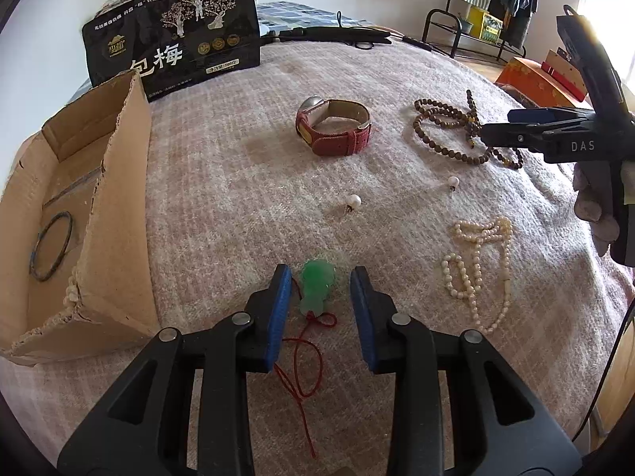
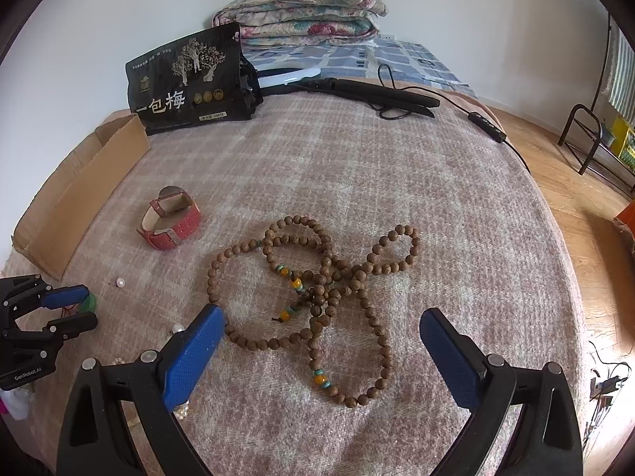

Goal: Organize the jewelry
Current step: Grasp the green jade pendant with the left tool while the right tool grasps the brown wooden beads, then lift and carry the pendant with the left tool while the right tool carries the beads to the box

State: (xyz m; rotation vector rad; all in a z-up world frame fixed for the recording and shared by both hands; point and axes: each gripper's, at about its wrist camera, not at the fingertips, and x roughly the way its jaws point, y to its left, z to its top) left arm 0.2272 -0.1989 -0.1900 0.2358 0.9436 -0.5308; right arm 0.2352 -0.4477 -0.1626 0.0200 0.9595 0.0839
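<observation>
Step in hand: you are lining up two pickups at once, by my reading; the cardboard box (image 1: pixel 115 214) at your left, with a dark bangle (image 1: pixel 51 246) already lying in it, looks like the place the pieces are meant to go.
Left gripper (image 1: pixel 319 277): fingers apart, straddling the green jade pendant (image 1: pixel 316 287) on the bed blanket (image 1: pixel 238 182); the pendant sits closer to the left pad and is not pinched.
Right gripper (image 2: pixel 321 329): spread wide over the wooden bead strand (image 2: pixel 317 277), which lies in loose, overlapping loops; nothing is held.
Next move, left: you would need to lower and close on the pendant body, not on its red cord (image 1: pixel 303 357), which trails back under the gripper.
Next move, right: aim for the knot of crossed loops at the middle, since a single loop may slip out.
Other pieces waiting: the red-strapped watch (image 1: pixel 333 129), two loose pearl earrings (image 1: pixel 353 201), and the pearl necklace (image 1: pixel 476 265), all well apart from the box.
Hard to make out: whether the pads touch the blanket yet; the cord's end under the left gripper; the small pale beads at the box's torn near corner.
Cut off: the box's far side in the right wrist view.
</observation>
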